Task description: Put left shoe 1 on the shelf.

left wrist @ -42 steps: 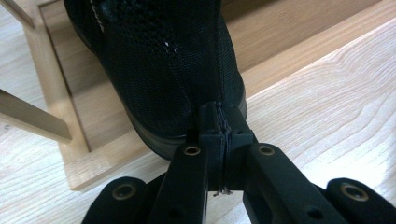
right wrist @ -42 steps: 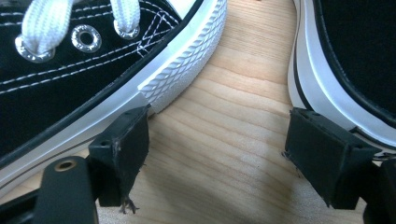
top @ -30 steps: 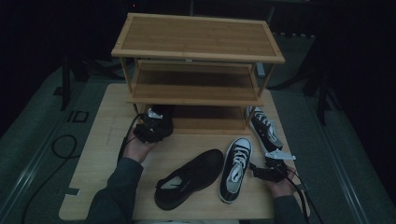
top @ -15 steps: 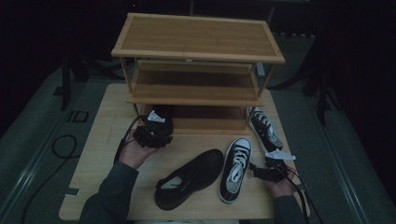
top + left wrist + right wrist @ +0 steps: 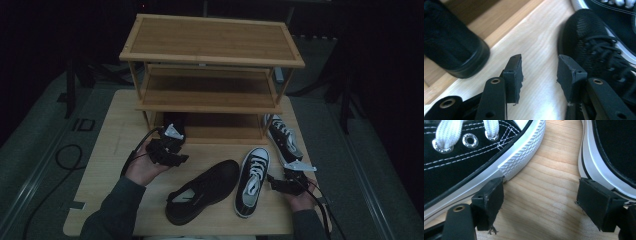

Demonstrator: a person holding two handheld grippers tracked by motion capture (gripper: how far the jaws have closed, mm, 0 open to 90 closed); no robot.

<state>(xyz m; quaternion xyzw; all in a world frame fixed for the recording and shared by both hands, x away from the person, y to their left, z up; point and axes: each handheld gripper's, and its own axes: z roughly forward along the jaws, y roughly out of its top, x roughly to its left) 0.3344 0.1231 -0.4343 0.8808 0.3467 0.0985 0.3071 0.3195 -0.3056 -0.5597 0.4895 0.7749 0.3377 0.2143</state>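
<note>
**Sorting shoes at the bamboo rack: left jaws empty, one black shoe on the bottom shelf**

Left gripper sits just in front of the rack's bottom shelf, jaws wide with bare tabletop between them; they've just been opening. A second ago it was tucked up against the shelf opening; now it's back toward the person and a bit higher. Black shoe stands on the bottom shelf at its left end, toe rounded, mesh upper, smooth rubber rim, clear of the pads in the left gripper view.

Rack: three slatted bamboo tiers, light framed edges. Top and middle tiers carry nothing I can see.

Its mate, a black lace-up shoe, lies on the pale wood-grain table, toe pointing up-right, just beside the left gripper.

Canvas sneaker: black upper, white laces, white ribbed toe bumper, metal eyelets. Second sneaker rests by the rack's right leg.

Right gripper rests on the table between the two sneakers, unmoved from before. Jaws wide, nothing gripped; in the right gripper view one pad is right against the near sneaker's white sole, the other just beside the second sneaker's sole.
</note>
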